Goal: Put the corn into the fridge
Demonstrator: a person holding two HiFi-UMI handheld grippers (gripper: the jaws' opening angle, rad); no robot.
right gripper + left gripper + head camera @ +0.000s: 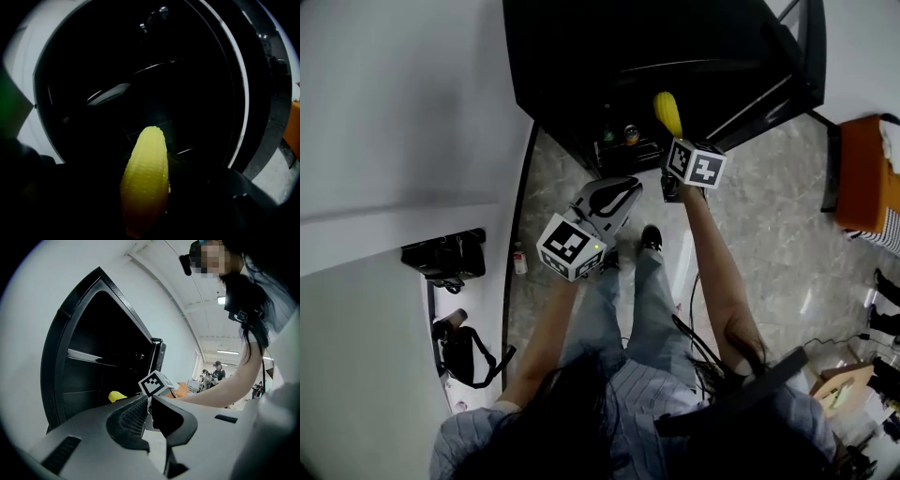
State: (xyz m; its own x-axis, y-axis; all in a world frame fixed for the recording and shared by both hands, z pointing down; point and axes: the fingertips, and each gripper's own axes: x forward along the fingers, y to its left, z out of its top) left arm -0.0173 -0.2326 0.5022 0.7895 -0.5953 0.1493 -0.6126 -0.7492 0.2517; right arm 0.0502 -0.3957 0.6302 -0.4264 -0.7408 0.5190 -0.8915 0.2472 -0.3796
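One yellow ribbed corn cob (144, 183) is pinched in your right tongs (671, 141); your left tongs (150, 414) are pressed together; the black fridge (675, 56) interior is too dark to make out.

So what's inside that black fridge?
A shelf and two small containers low down show. The corn in the right gripper is at the opening. The rest is too dark to see.
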